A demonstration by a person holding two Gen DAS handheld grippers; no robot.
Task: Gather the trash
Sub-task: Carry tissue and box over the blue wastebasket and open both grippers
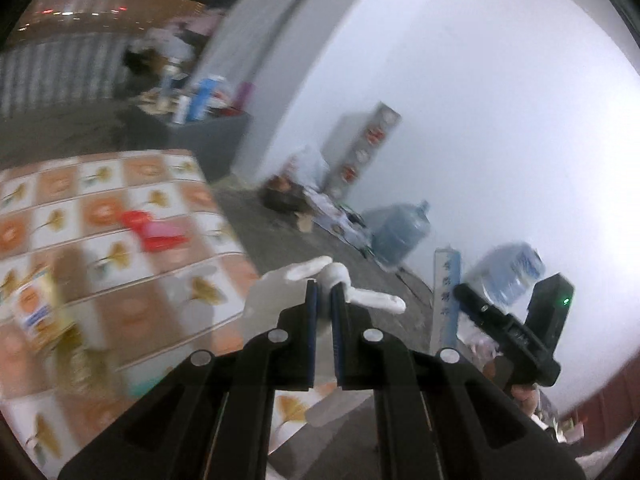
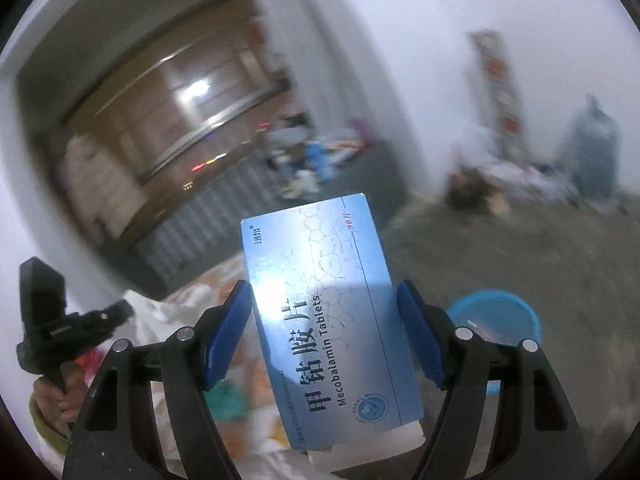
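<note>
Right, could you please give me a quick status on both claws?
Left claw shut on white plastic bag. Right claw shut on blue Mecobalamin tablet box. Blue plastic basin below, unobstructed.

white wall (image 1: 460, 100), grey floor (image 2: 520, 248), patterned tablecloth (image 1: 100, 208)

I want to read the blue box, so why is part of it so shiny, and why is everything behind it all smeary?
Right wrist view: glare whitens the middle of the box, though its print stays sharp; the room behind is blurred. Left wrist view: the tablecloth is smeared too, while the left gripper looks crisp; the fisheye lens bends the walls.
</note>
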